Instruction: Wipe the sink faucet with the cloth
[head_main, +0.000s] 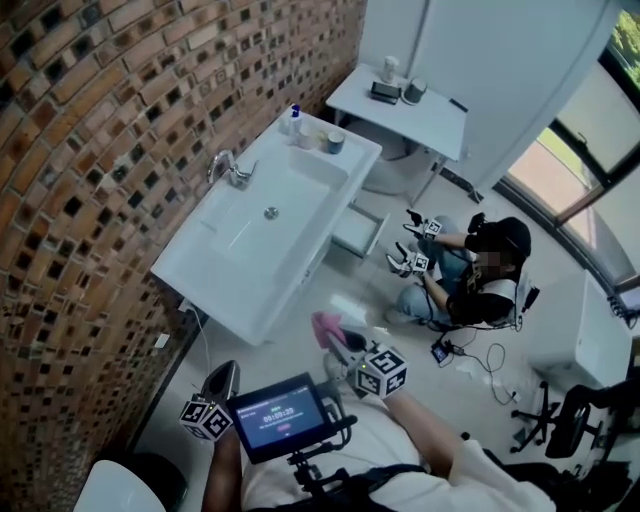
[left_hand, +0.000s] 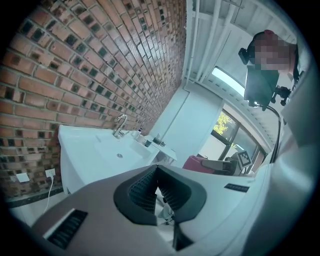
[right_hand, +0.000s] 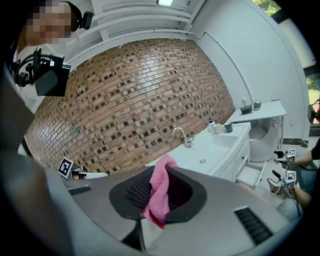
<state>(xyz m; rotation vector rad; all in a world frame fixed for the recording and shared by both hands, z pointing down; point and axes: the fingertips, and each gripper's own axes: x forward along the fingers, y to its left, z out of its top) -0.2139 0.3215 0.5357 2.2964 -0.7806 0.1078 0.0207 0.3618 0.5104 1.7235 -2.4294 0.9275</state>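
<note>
A chrome faucet (head_main: 232, 170) stands at the wall side of a white sink (head_main: 225, 285); it also shows small in the left gripper view as the faucet (left_hand: 119, 125) and in the right gripper view as the faucet (right_hand: 181, 135). My right gripper (right_hand: 161, 187) is shut on a pink cloth (right_hand: 159, 192), which hangs between its jaws; in the head view the cloth (head_main: 327, 325) sits just off the sink's near corner. My left gripper (left_hand: 157, 187) is shut with nothing in it. Both grippers are short of the sink, well away from the faucet.
Small bottles and a cup (head_main: 312, 133) stand on the sink's far end. A white side table (head_main: 440, 125) with small items is beyond. A person (head_main: 480, 275) sits on the floor to the right, holding other grippers. A brick wall (head_main: 100, 130) runs along the left.
</note>
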